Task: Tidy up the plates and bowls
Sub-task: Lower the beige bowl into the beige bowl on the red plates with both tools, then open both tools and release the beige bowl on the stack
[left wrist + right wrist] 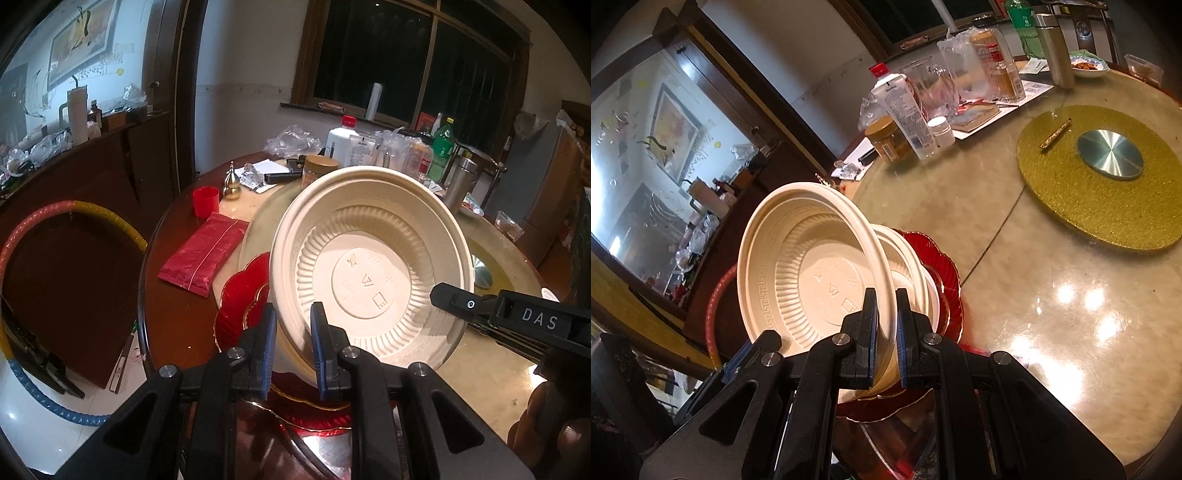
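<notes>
Only the right wrist view shows the gold turntable (1108, 184). Both the left hand-held gripper (293, 347) and the right hand-held gripper (886, 332) pinch the tilted cream bowl's (369, 266) rim between their fingers.

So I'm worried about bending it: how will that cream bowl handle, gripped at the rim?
The cream bowl looks like thin moulded disposable ware, so probably light and slightly flexible. Both grippers, left and right, pinch its rim, so it may flex or slip if squeezed unevenly.

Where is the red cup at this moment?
In the left wrist view, the red cup stands upright at the table's left edge, between the gold gourd and the red packet.
</notes>
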{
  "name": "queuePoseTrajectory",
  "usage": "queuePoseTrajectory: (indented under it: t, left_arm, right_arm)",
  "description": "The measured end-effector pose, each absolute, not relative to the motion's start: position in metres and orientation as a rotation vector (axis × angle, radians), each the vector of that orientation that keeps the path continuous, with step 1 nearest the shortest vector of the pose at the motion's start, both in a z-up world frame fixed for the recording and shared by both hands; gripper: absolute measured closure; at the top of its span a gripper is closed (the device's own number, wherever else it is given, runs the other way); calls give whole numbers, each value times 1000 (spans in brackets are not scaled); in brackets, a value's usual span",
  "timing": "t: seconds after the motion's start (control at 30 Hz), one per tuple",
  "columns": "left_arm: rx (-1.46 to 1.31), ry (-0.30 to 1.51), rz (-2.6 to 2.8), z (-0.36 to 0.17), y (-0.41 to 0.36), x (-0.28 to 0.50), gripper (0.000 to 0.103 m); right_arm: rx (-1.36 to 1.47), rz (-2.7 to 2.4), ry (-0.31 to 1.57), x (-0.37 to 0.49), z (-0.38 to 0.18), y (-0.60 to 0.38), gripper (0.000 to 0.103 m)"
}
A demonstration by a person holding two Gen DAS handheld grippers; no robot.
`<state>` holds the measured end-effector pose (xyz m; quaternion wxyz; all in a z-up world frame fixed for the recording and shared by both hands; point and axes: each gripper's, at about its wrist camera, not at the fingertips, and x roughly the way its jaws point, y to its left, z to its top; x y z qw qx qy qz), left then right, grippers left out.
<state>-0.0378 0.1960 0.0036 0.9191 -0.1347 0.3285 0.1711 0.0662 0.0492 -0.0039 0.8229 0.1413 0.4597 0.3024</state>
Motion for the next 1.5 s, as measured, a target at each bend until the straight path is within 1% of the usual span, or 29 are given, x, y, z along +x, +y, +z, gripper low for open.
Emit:
queuePoseTrajectory:
  t: [0.57,0.83,1.3,1.33,1.4,1.43,1.47,1.5]
  left_arm:
    - [-270,718,380,-5,199,-38,85]
    - [-270,739,382,-8,199,-34,83]
    - [-277,732,401,-6,202,-36,83]
    - [-281,730,405,-6,203,-36,81]
    - [-292,728,415,-5,205,-37,73]
    - [-296,727,418,-5,206,-37,71]
    - [-299,726,417,-4,206,-37,65]
    - [-300,722,420,-3,206,-38,54]
  right_arm:
    - [245,629,1015,68,-11,62,94]
    - [235,615,1033,71,-14,65,94]
    - [200,582,998,68,-8,68,92]
    - [196,574,991,68,-7,67,91]
    - [195,567,972,68,-3,65,84]
    - [198,564,966,68,-1,64,82]
    - [203,562,960,69,0,63,78]
    - [209,563,957,69,1,61,77]
